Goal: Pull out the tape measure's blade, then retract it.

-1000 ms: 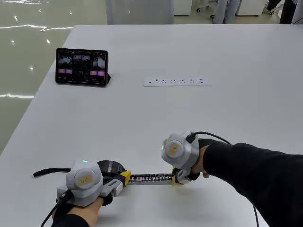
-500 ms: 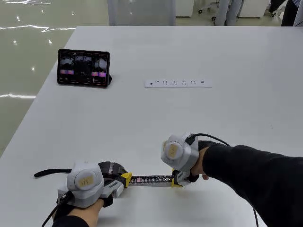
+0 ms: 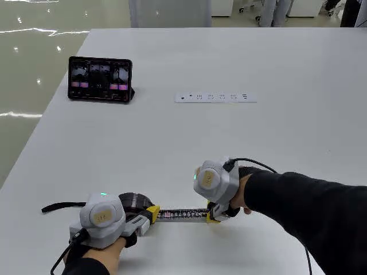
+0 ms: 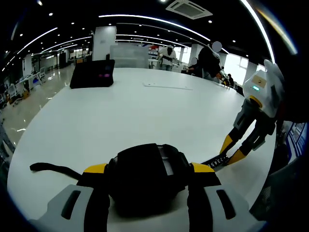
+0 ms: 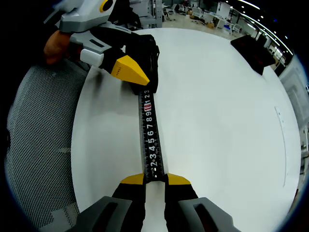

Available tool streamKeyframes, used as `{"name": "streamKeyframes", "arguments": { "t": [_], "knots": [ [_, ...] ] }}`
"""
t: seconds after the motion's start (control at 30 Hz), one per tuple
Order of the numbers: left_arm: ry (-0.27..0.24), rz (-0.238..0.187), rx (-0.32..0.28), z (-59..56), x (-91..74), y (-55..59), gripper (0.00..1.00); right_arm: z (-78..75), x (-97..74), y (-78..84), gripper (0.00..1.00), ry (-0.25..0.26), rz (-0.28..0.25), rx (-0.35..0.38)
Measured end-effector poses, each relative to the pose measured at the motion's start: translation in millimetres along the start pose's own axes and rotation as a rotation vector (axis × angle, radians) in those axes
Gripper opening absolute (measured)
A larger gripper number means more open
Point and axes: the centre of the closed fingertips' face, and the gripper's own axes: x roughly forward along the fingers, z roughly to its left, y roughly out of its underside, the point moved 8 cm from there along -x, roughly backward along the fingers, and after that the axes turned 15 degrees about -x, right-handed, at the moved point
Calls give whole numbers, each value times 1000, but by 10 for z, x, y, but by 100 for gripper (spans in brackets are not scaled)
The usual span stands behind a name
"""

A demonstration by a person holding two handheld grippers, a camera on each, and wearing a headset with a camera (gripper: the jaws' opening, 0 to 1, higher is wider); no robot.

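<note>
One white tabletop [image 3: 241, 143] carries the work at its near edge. The left gripper [image 4: 149, 169] is closed around the tape measure [image 3: 133, 202], anchoring it. The right gripper [image 5: 155, 180], to its right, pinches the blade [image 5: 150, 130] tip, so a short length lies drawn out flat between them.

Right gripper [image 5: 152, 181] fingers closed on the end of the blade [image 5: 150, 140], yellow tips touching its two edges. Blade lies flat on the white surface [image 5: 217, 121], numbers up. At the blade's far end, the black tape measure [image 5: 147, 48], clamped by the left gripper [image 5: 140, 67]. Gray mesh [image 5: 38, 145] beside the blade, view left. Dark tablet [image 5: 253, 48] well apart from the blade, upper right.
</note>
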Motion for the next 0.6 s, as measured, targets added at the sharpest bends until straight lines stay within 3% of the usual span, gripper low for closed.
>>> {"name": "streamKeyframes", "arguments": {
  "t": [0.1,0.6],
  "knots": [
    [14,-5,-26,16,-14,2,61,-8,2,4,11,-3,-20,15],
    [20,13,-25,8,-5,-8,60,-2,26,-45,10,5,-46,16]
  ]
}}
